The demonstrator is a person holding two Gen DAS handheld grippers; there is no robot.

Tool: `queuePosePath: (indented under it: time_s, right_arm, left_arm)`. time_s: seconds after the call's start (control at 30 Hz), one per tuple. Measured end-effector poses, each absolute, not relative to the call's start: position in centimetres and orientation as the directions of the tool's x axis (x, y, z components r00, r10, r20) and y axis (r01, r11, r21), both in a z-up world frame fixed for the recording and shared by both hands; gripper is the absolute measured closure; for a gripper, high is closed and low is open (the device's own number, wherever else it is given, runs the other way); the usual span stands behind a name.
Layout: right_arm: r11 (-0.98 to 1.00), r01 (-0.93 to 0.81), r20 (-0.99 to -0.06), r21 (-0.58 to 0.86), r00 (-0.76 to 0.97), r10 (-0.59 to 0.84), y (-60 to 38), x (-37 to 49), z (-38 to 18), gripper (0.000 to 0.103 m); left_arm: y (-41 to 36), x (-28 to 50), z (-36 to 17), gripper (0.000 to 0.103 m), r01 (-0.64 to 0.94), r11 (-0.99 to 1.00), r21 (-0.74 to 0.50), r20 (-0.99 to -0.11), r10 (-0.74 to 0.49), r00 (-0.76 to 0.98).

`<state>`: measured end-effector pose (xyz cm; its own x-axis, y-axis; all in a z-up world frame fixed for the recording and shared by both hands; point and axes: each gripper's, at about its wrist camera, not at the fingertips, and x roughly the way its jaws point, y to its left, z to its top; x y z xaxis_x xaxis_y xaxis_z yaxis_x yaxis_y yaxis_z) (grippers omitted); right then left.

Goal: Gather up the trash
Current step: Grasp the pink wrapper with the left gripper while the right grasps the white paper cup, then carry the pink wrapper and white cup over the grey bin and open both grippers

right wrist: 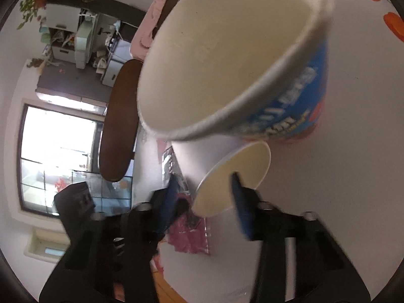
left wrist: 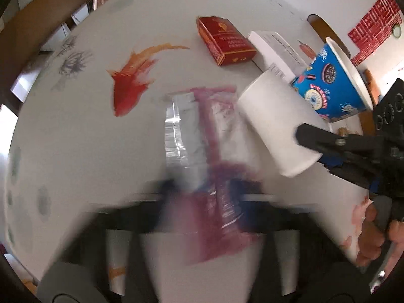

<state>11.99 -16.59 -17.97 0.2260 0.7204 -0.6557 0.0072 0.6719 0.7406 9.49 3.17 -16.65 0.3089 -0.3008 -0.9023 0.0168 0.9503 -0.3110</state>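
A pink and clear plastic wrapper [left wrist: 214,151] lies on the white table and runs back between my blurred left gripper's [left wrist: 202,189] fingers, which look closed on it. My right gripper [right wrist: 204,199] is shut on the rim of a white paper cup [right wrist: 227,174], one finger inside it and one outside; the cup [left wrist: 277,126] is tilted on its side over the wrapper's right edge. A blue printed paper bowl [left wrist: 335,80] leans just behind the cup and fills the top of the right wrist view [right wrist: 227,50].
A red cigarette box [left wrist: 224,40] and a white box [left wrist: 275,50] lie on the table [left wrist: 88,139] beyond the wrapper. The table has a red fish print. A wooden chair back [right wrist: 121,116] stands past the table edge.
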Motion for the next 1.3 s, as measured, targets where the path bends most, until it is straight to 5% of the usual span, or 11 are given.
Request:
queuePosePath:
  time_s: [0.1,0.77,1.3]
  right_arm:
    - [0.643,-0.007,-0.625,0.766,0.228,0.747,-16.3,12.0,-17.5,0.098]
    - [0.541,-0.199,-0.51,0.817,0.19,0.839,-12.4,8.3,-10.6,0.098]
    - [0.344,-0.418,-0.464,0.841,-0.229,0.855,12.2,-1.0,-8.8,0.098]
  left_arm:
    - [2.7,9.8,-16.7,0.103,0.019,0.944,-0.33,-0.898,-0.32,0.302]
    - [9.8,4.6,-8.7,0.103,-0.028,0.945,-0.325,-0.825,-0.269,0.497]
    - [28.6,-13.6,-7.8,0.103,-0.423,0.858,-0.291,-0.832,-0.009,0.555]
